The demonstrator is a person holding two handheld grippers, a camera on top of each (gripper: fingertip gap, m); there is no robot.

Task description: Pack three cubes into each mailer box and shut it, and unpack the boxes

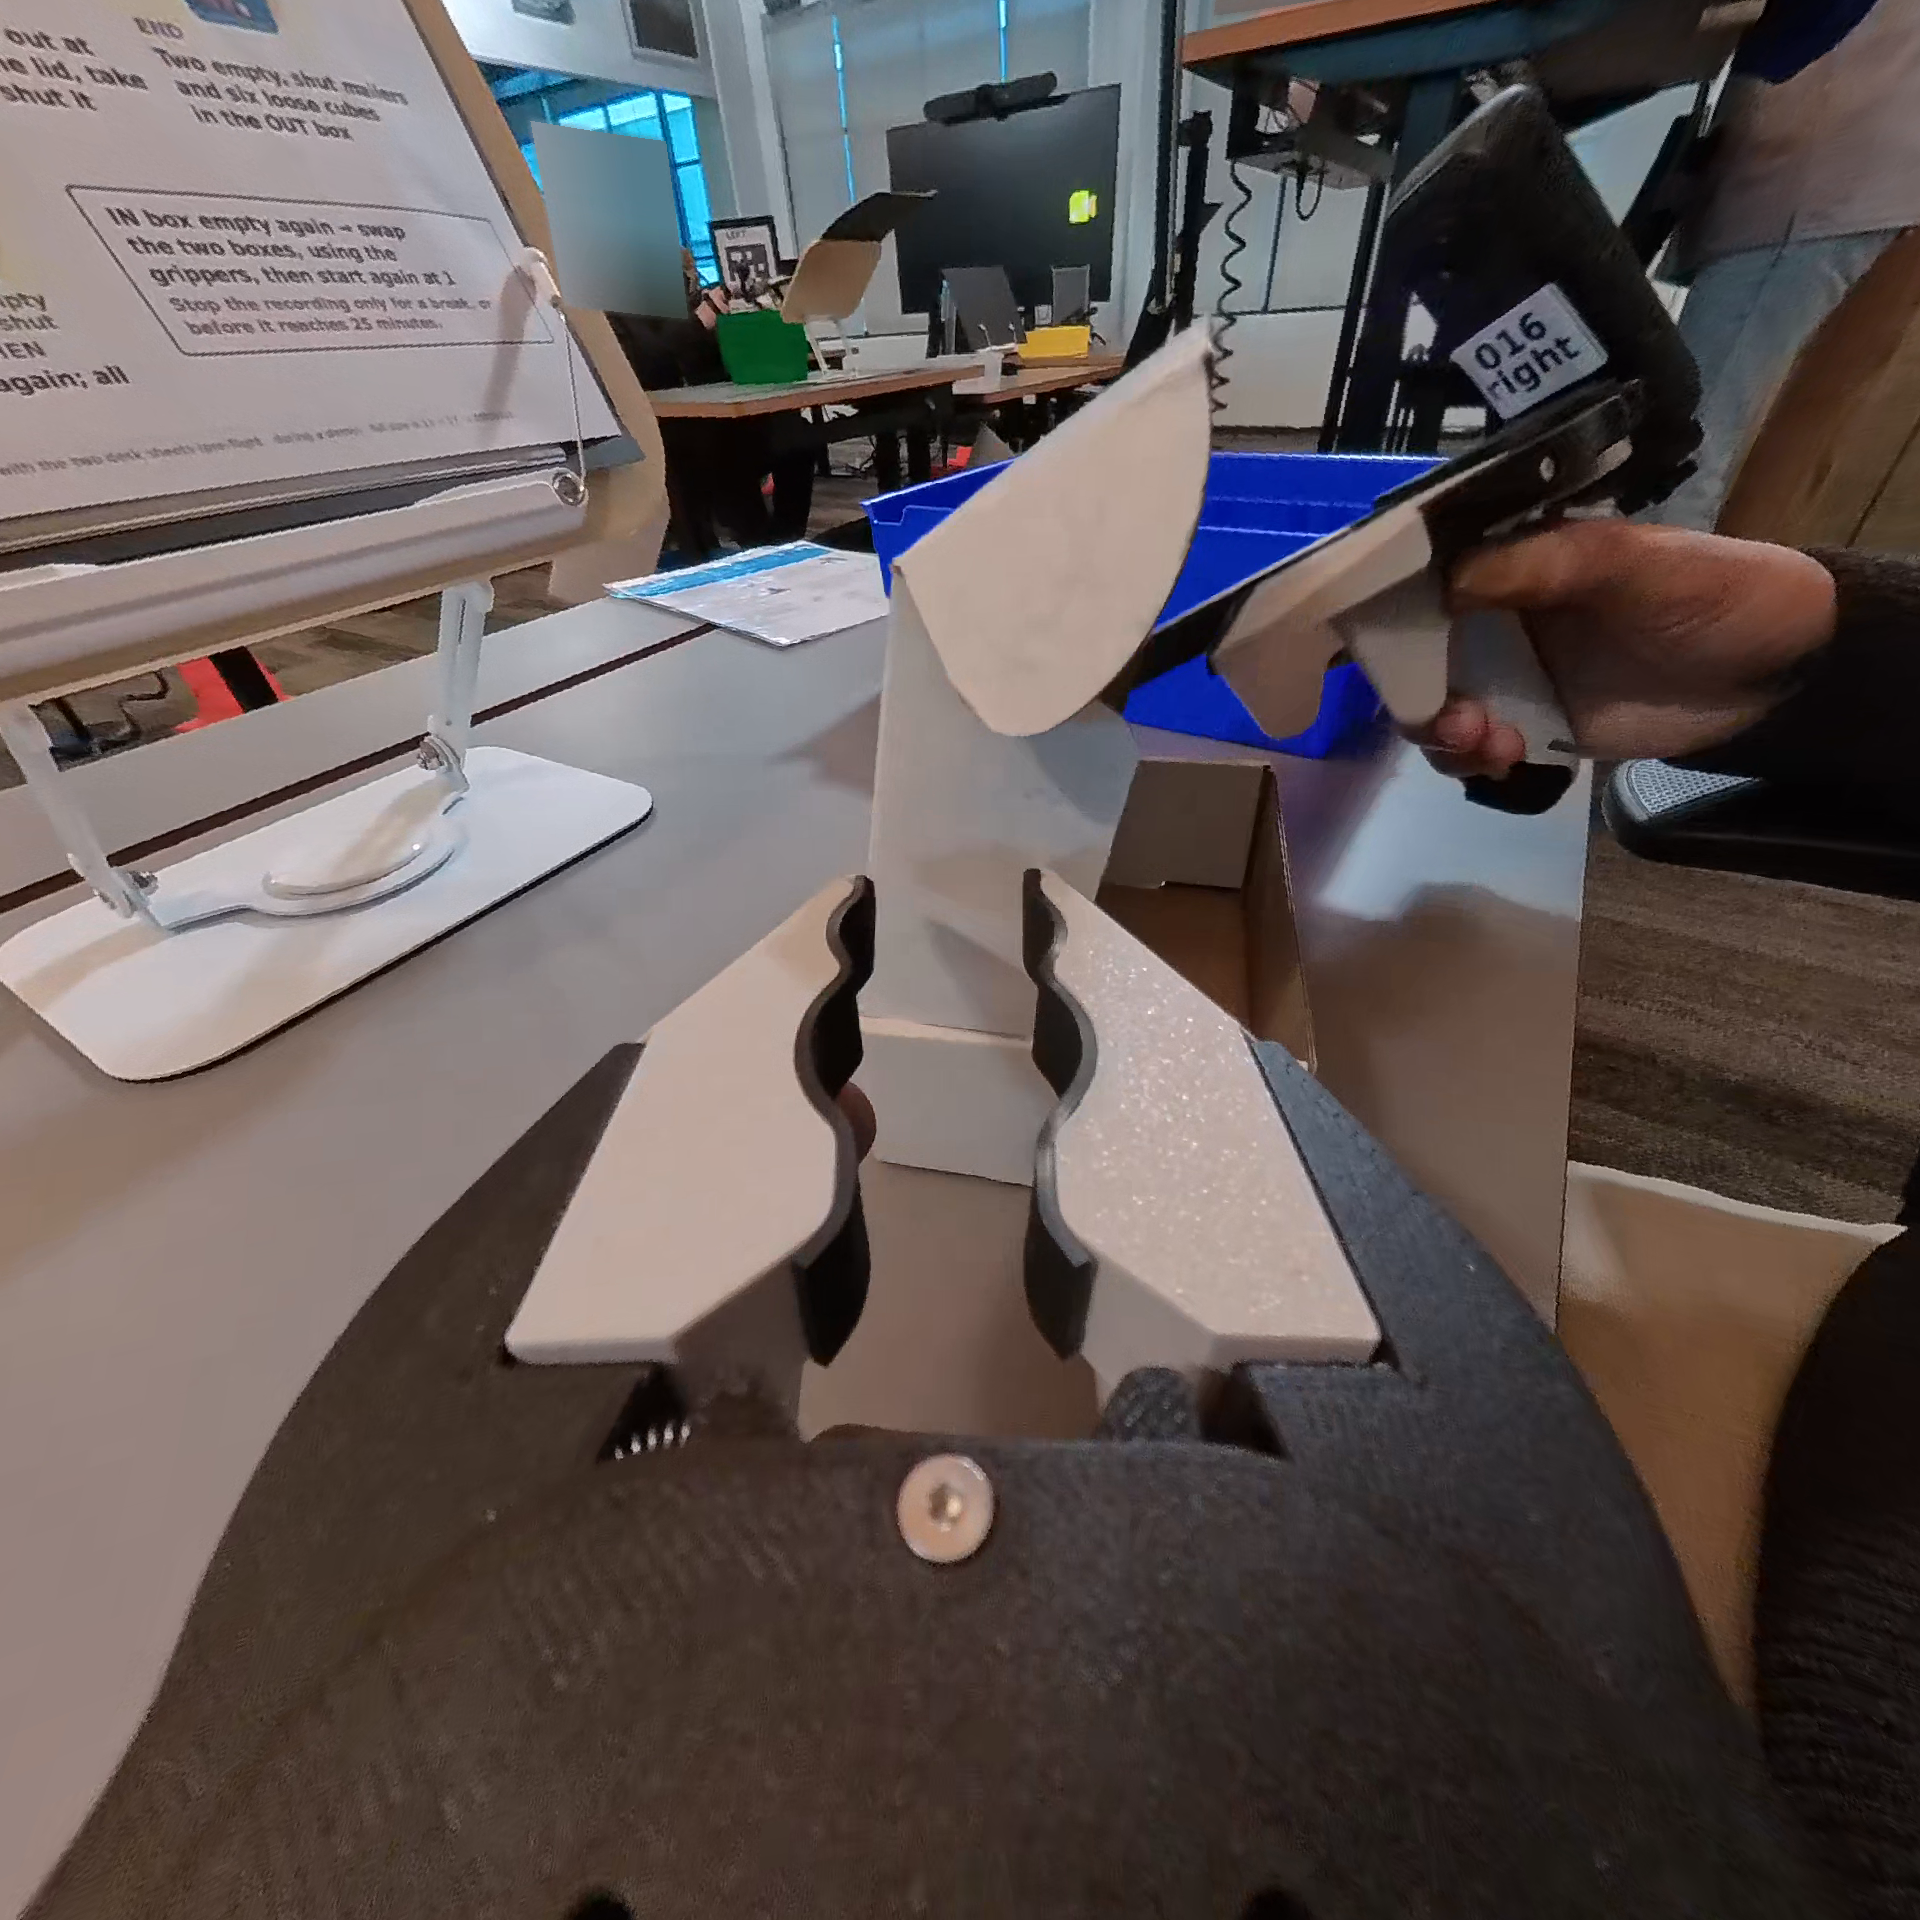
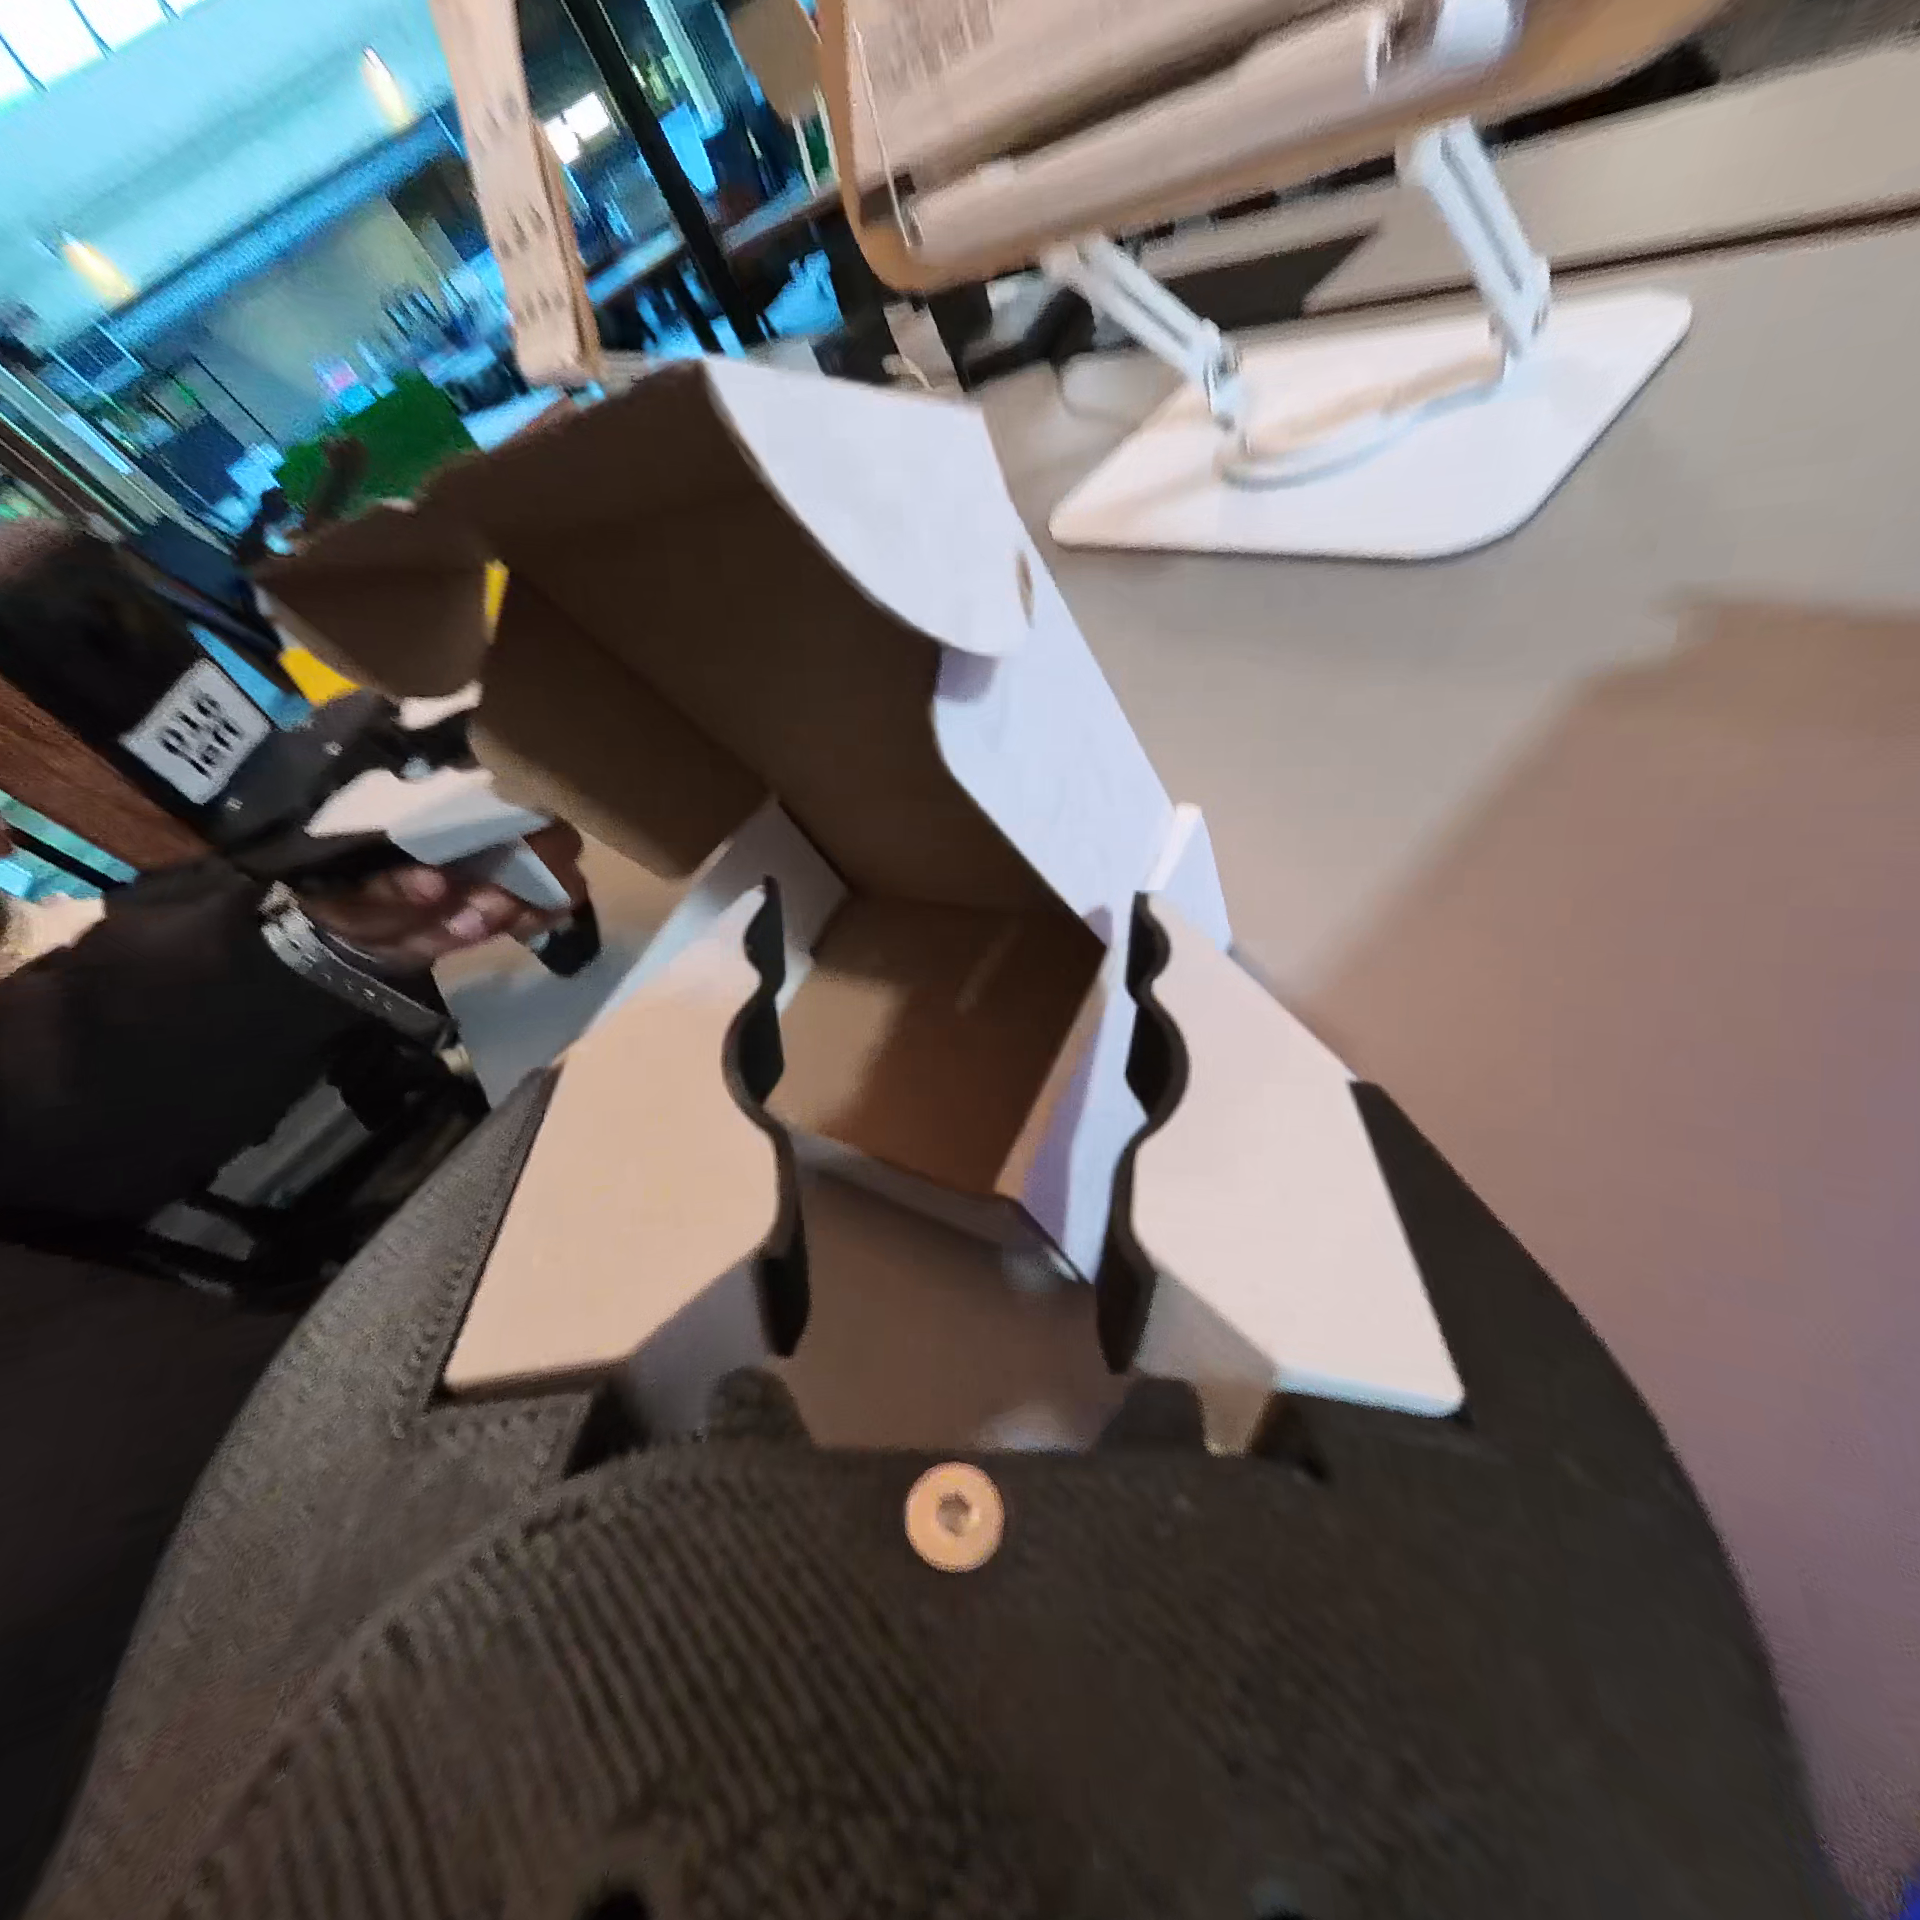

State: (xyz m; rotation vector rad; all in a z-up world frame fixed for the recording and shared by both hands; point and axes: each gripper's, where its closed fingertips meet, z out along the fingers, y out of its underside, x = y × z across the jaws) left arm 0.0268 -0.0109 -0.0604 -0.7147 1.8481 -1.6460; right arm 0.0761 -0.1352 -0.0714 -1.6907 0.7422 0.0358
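White cardboard mailer box [image 1: 951, 1091], brown inside, on grey worktop [image 1: 312, 1143]; lid [image 1: 1049, 582] raised. Left hand-held gripper [image 1: 948, 997]: spread, straddling box corner. Right hand-held gripper [image 2: 951, 1013]: spread, over the box's open interior; bears printed label [image 1: 1527, 353]. Blue plastic bin [image 1: 1278, 540] behind. Printed instruction sheet on white stand [image 1: 312, 894], left.

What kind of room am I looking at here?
Most likely an open-plan office or lab used for recording handling tasks. Rows of desks stretch behind, a large dark monitor stands on one, and a stand with an instruction sheet sits on the grey table.
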